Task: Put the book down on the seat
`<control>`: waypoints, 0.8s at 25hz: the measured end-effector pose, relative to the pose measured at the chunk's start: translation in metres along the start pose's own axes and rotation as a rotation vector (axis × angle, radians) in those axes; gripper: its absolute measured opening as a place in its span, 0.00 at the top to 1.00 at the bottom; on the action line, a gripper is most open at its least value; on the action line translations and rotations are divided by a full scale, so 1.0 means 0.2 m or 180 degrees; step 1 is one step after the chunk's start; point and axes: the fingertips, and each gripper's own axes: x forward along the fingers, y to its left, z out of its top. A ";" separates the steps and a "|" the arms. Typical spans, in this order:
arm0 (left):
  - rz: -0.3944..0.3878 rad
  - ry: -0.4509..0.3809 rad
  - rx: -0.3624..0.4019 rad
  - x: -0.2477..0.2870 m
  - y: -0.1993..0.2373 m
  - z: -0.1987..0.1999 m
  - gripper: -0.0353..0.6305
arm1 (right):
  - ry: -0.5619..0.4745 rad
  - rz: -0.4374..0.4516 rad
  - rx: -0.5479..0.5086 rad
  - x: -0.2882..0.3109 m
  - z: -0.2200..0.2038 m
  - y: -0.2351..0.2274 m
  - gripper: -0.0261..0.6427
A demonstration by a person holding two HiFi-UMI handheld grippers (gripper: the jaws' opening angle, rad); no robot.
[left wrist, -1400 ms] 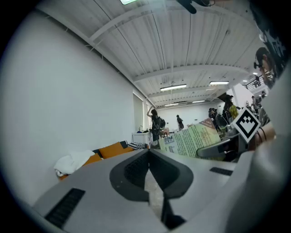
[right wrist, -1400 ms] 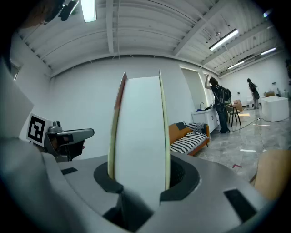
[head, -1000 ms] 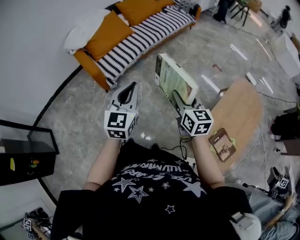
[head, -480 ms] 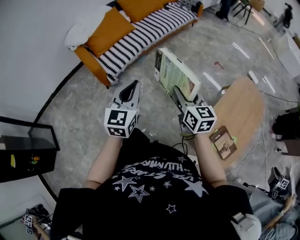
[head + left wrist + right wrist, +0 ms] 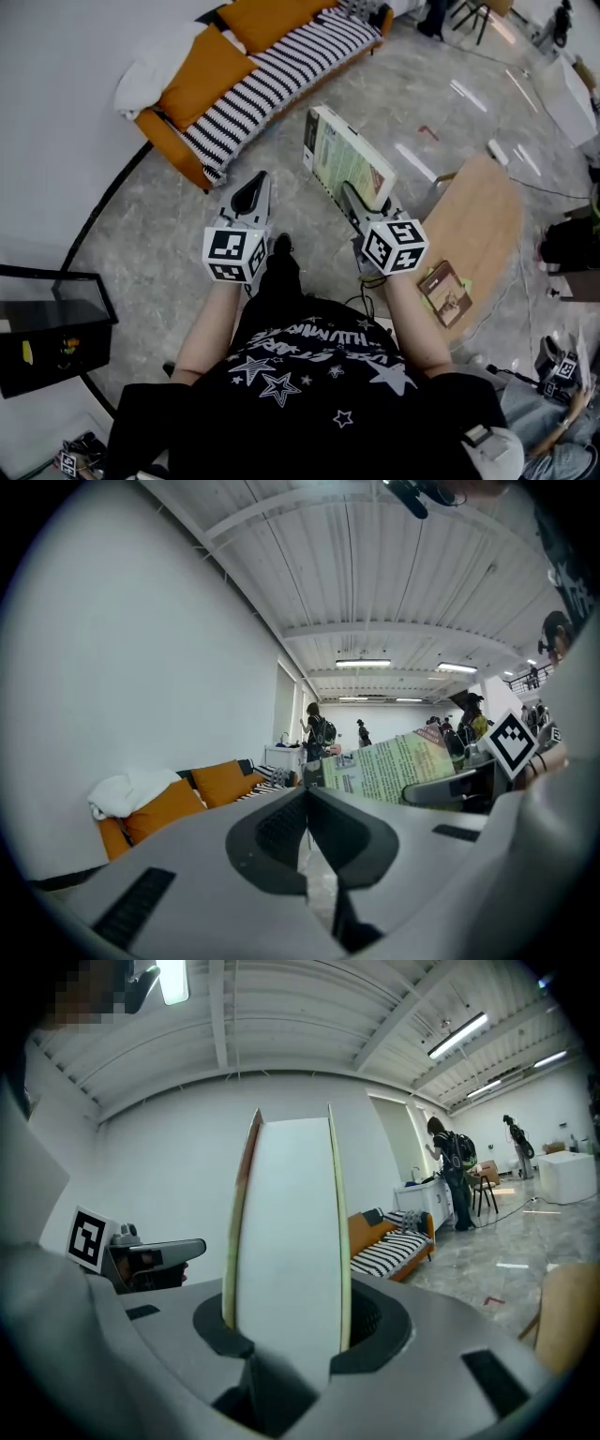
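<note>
My right gripper (image 5: 352, 195) is shut on a thick book (image 5: 349, 166) with a pale green cover, held up over the floor. In the right gripper view the book's white page edge (image 5: 286, 1232) stands upright between the jaws. My left gripper (image 5: 254, 189) is beside it on the left, shut and holding nothing; in its own view the jaws (image 5: 307, 797) meet at the tips. The seat is an orange sofa with a black-and-white striped cushion (image 5: 272, 75), ahead and to the left. The sofa (image 5: 169, 803) is also in the left gripper view, the book (image 5: 398, 769) to the right.
A white bundle (image 5: 155, 67) lies on the sofa's left end. A round wooden table (image 5: 478, 225) stands at the right with a small brown object (image 5: 445, 291) on it. A dark glass cabinet (image 5: 52, 323) is at the left. People (image 5: 317, 733) stand far off.
Both grippers and the book have drifted slightly left in the head view, and the sofa sits a little farther left. The grip on the book is unchanged.
</note>
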 end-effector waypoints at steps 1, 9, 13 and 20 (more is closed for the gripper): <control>-0.0026 0.0000 -0.0025 0.06 0.04 0.01 0.94 | -0.0002 -0.0020 0.0009 0.03 0.01 -0.01 0.71; -0.0202 -0.0001 -0.0009 0.50 0.34 0.12 0.93 | 0.0031 -0.0213 0.0124 0.43 0.17 -0.19 0.71; -0.0236 0.0024 -0.0031 0.71 0.54 0.18 0.93 | 0.0015 -0.0274 0.0203 0.68 0.28 -0.25 0.71; -0.0298 0.0033 -0.0031 0.90 0.66 0.14 0.94 | 0.0040 -0.0330 0.0248 0.87 0.26 -0.33 0.71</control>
